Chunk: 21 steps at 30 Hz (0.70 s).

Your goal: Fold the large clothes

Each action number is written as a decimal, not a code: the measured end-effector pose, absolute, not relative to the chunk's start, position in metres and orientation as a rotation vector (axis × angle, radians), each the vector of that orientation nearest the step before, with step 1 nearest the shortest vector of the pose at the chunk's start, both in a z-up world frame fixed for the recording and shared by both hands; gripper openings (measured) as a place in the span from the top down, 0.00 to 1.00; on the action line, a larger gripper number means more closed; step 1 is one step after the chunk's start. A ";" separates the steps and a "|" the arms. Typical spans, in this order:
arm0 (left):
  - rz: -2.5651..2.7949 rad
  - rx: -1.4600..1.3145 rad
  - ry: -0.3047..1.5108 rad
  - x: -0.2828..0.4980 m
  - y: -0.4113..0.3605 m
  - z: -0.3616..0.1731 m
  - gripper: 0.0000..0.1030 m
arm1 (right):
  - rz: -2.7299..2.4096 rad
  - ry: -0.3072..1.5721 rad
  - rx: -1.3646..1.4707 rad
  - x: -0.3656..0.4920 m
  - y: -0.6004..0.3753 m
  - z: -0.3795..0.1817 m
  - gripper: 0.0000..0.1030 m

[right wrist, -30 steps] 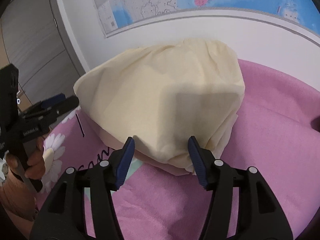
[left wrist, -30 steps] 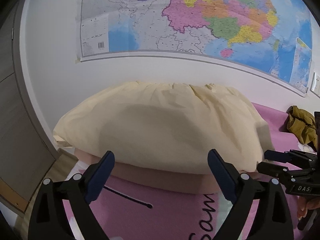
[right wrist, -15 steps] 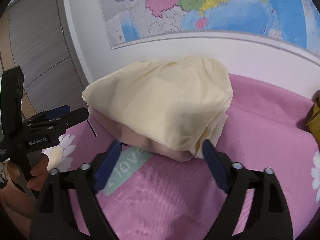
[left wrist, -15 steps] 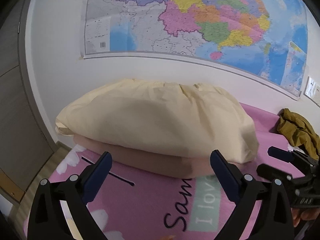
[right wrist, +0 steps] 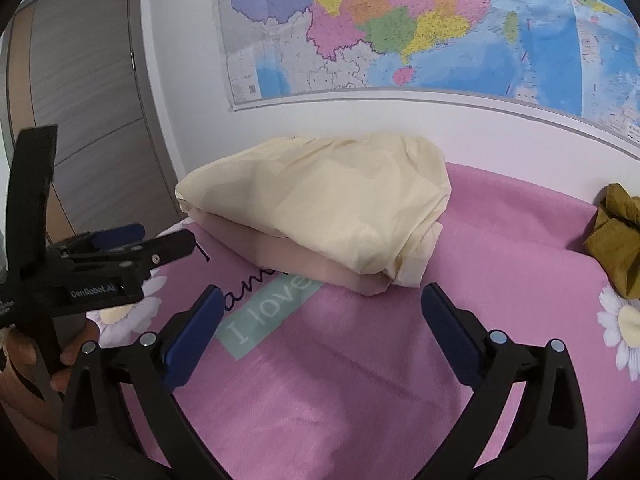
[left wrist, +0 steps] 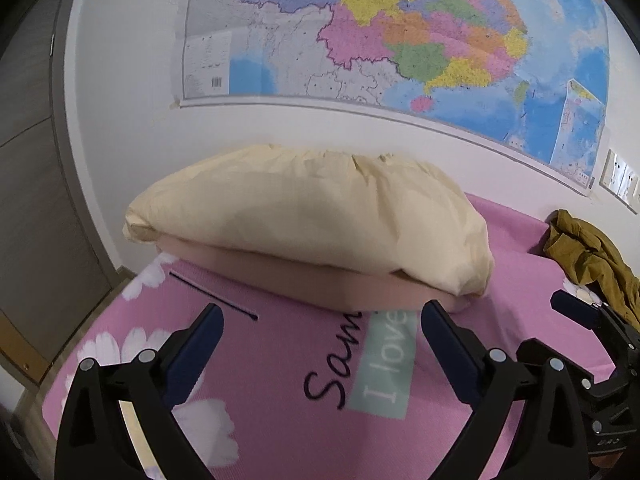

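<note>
The folded cream garment (left wrist: pixel 312 220) lies on top of a folded beige-pink garment (left wrist: pixel 320 284), the two making one stack on the pink bedsheet (left wrist: pixel 280 380) close to the white wall, under the big coloured wall map (left wrist: pixel 400 32). From my right wrist camera I see the same stack (right wrist: pixel 320 200) with the cream piece overhanging the beige one (right wrist: pixel 304 260) on its right side. My left gripper (left wrist: pixel 318 354) hangs in front of the stack with its blue-padded jaws spread wide and nothing between them. My right gripper (right wrist: pixel 322 338) is just as wide open and empty, also short of the stack, not touching it. The sheet's printed "I love" label (right wrist: pixel 272 308) lies between the grippers and the stack. A crumpled olive-brown garment (left wrist: pixel 588 256) sits well apart to the right. A grey wooden door (right wrist: pixel 80 120) stands at the left.
</note>
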<state>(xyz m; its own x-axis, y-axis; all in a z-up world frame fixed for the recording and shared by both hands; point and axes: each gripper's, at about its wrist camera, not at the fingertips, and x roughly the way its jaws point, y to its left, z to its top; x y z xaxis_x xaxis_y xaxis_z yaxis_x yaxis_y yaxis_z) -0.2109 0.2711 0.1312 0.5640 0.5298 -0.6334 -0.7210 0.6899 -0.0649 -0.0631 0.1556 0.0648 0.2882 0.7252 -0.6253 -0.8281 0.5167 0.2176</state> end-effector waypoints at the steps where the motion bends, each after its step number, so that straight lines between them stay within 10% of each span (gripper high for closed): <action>1: 0.756 -0.336 0.626 -0.212 0.269 0.131 0.07 | 1.043 0.743 -0.155 -0.064 0.154 0.065 0.06; 21: 0.762 -0.328 0.600 -0.229 0.246 0.133 0.07 | 1.043 0.750 -0.127 -0.087 0.130 0.068 0.06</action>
<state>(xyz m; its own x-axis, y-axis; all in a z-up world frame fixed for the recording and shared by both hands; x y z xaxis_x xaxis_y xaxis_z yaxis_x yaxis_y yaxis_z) -0.2290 0.2462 0.1329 0.5695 0.5455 -0.6149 -0.7255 0.6853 -0.0640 -0.0875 0.1296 0.0678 0.2836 0.7349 -0.6160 -0.8180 0.5207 0.2446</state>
